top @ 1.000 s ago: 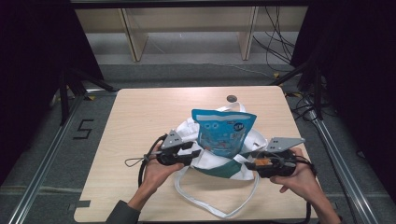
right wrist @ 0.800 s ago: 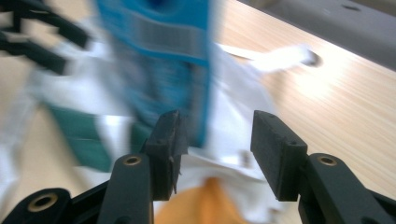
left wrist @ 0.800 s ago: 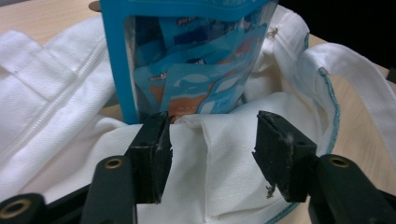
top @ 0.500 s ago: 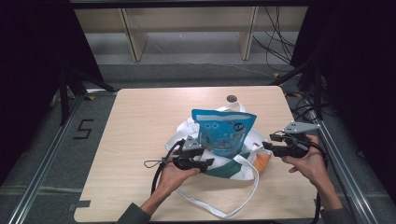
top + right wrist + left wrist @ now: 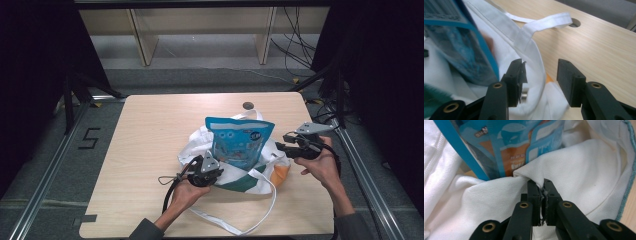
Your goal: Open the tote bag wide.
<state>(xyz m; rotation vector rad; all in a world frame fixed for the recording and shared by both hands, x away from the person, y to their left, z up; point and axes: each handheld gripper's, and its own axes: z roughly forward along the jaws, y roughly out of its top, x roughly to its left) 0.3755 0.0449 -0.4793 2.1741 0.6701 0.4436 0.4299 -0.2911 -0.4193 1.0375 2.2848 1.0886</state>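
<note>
While blue pouch stood half inside white tote bag at table centre, left gripper had just clamped bag's near rim. Right gripper, jaws apart, straddled far rim, probably not touching. Risk: one-sided pull tips pouch. Open tabletop all round; right edge near.

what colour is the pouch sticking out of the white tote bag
Mostly bright blue with an orange patch and white print; the pouch shows best in the high view.
</note>
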